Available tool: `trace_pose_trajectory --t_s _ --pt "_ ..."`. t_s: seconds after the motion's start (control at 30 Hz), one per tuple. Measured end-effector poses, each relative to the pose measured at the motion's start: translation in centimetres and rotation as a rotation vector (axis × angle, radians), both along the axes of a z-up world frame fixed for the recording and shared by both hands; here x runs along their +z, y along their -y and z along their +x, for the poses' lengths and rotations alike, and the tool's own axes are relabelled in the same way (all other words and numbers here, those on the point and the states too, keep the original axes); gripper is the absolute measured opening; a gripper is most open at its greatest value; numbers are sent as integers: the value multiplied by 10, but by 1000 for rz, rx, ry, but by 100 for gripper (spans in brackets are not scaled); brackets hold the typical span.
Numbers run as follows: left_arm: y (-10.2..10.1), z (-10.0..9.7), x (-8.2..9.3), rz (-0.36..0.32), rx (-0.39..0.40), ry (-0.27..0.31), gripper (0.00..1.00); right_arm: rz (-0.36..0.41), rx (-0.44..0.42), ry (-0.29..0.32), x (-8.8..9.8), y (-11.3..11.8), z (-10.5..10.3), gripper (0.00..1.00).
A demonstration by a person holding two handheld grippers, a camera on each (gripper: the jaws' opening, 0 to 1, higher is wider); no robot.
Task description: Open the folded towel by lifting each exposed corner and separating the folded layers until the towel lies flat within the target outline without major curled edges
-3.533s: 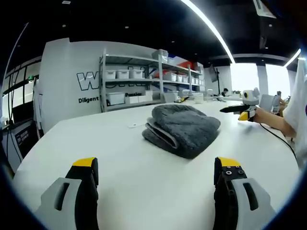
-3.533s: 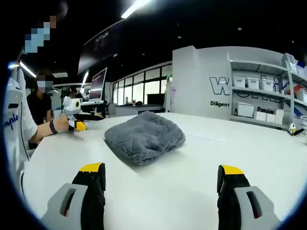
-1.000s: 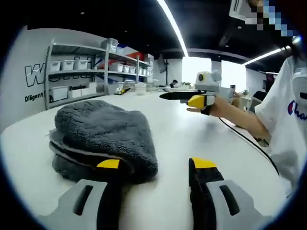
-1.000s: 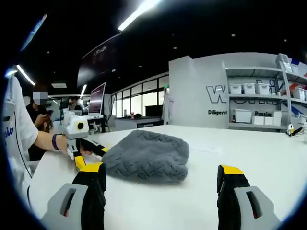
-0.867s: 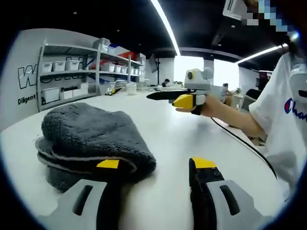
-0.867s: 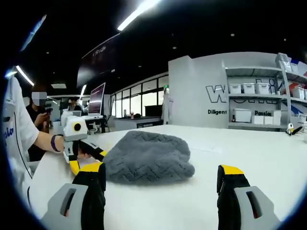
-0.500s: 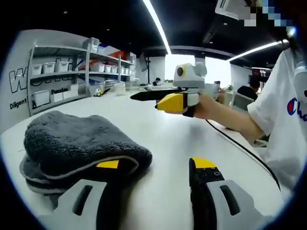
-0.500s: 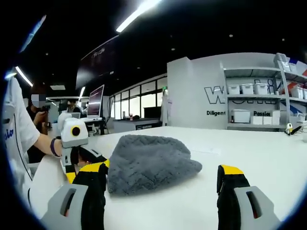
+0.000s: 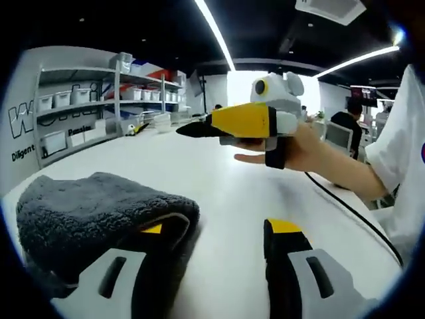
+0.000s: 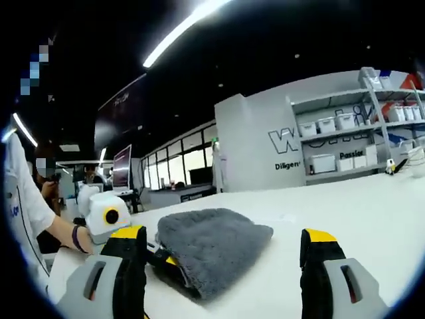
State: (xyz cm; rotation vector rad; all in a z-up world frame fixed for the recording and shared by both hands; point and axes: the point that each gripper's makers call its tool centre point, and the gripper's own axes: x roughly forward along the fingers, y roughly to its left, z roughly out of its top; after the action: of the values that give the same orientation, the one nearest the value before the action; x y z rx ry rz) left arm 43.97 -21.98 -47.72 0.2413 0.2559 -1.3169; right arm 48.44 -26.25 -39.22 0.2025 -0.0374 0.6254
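Behind the folded towel [image 9: 99,212], wall shelves [image 9: 99,106] of storage bins.

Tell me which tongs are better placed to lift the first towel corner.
Left, probably. The left tongs are open at the folded towel, its near edge lying over one jaw. The right tongs are open too, but in the left gripper view they hang above the table, clear of the towel.
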Motion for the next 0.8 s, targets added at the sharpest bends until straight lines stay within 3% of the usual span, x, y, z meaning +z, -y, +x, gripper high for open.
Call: trace_pose_trajectory --t_s 0.2,0.33,0.5,0.67,0.8 --pt "18 6 3 -10 10 -3 58 22 -24 -20 -4 8 4 98" --pt "15 1 6 -28 6 -13 60 19 -38 -28 -7 11 5 98" --pt "-6 -11 9 -27 -7 -18 63 24 -53 -32 -9 14 7 98" --pt "-42 -14 12 -49 -8 -36 64 18 -65 -37 -11 16 9 98" --pt "-85 -15 19 -75 32 -49 68 12 -69 -43 -14 15 10 98"
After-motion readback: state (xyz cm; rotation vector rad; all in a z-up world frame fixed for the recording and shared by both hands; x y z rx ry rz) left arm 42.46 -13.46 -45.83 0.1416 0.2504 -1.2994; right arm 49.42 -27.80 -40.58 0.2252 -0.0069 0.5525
